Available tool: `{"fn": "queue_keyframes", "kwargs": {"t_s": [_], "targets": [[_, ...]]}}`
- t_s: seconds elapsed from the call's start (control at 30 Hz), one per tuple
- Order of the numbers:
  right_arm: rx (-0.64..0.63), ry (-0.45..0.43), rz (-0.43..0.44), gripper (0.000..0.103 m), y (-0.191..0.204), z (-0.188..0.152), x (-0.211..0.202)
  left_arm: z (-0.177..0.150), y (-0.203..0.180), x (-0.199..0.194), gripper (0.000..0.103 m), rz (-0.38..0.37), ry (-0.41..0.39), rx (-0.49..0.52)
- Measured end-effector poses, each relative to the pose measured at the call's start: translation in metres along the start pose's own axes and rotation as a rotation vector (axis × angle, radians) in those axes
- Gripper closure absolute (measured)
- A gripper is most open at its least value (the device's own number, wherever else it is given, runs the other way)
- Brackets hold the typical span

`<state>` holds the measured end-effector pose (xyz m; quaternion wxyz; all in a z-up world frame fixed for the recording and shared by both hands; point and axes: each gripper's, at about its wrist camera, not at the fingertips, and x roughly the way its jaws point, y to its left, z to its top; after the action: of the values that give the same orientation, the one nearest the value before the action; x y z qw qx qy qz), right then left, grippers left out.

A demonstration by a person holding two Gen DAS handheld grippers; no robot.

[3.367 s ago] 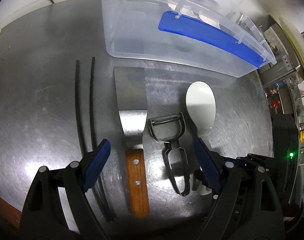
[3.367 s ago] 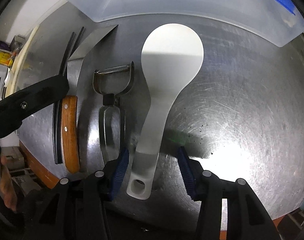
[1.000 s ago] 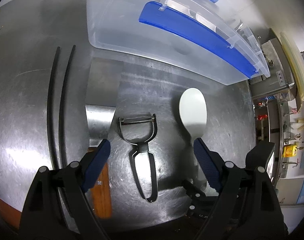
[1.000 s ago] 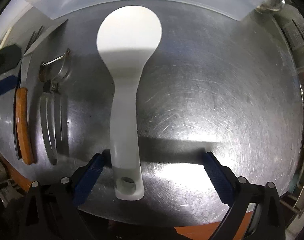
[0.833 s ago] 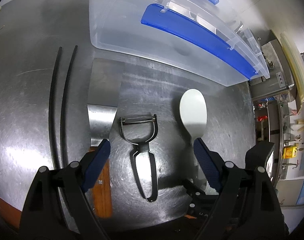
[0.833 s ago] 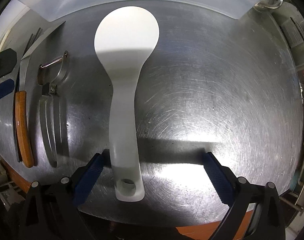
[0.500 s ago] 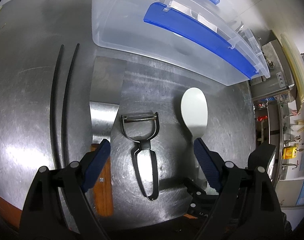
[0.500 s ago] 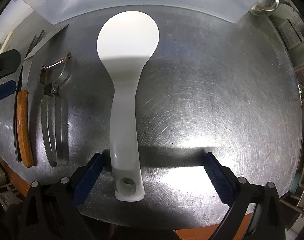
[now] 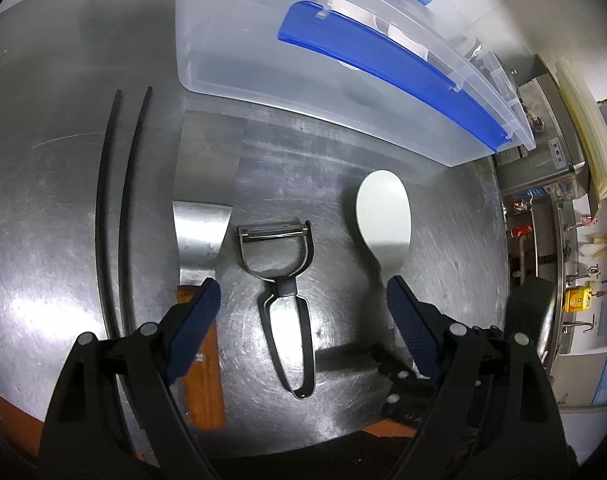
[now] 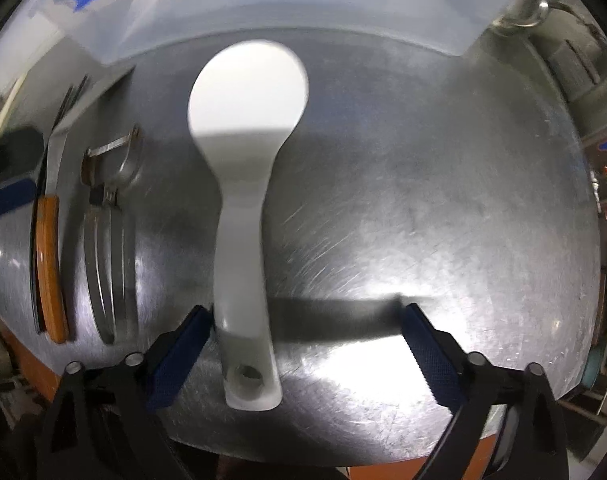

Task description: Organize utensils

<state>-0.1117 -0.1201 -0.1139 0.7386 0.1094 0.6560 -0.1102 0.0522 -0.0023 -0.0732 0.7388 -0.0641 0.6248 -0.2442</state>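
You've got a steel table (image 9: pixel 43 184) w/ a clear plastic bin (image 9: pixel 263 56) lying at the far side, blue handle (image 9: pixel 383 56) along its rim. In front of it, four utensils in a row, handles toward you. From your left: two black chopsticks (image 9: pixel 121 200) lying side by side; a scraper (image 9: pixel 201 232) w/ wooden handle (image 10: pixel 49 260) and wide metal blade; a metal peeler (image 9: pixel 283 280); a white rice paddle (image 10: pixel 247 184) on the right, apart from the peeler.

Your left gripper (image 9: pixel 303 316) hangs over the peeler, jaws spread wide, peeler handle between them, nothing pinched. Its left pad sits over the scraper where blade meets handle.

Your right gripper (image 10: pixel 307 344) is low at the paddle's handle end, jaws spread wide too. Paddle handle lies just beside the left pad (image 10: pixel 179 352); can't tell if they touch. The right pad is well apart from it. Right wrist view is a bit blurred.
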Motion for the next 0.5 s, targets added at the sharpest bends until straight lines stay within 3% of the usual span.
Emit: {"fn": "queue_keyframes", "kwargs": {"t_s": [0.1,0.23,0.33,0.5], "targets": [[-0.024,-0.014,0.004,0.041,0.002,0.003,-0.004,0.001,0.004,0.001,0.022,0.002,0.000,-0.016],[-0.067,-0.003,0.011,0.050,0.012,0.004,-0.006,0.003,0.005,0.002,0.022,-0.005,0.006,-0.023],[-0.078,-0.013,0.016,0.077,0.016,0.006,-0.008,0.004,0.003,0.005,0.022,-0.018,0.011,-0.022],[-0.005,0.019,0.122,0.079,0.005,0.008,-0.012,0.006,-0.005,0.013,0.022,-0.084,0.046,-0.024]]}}
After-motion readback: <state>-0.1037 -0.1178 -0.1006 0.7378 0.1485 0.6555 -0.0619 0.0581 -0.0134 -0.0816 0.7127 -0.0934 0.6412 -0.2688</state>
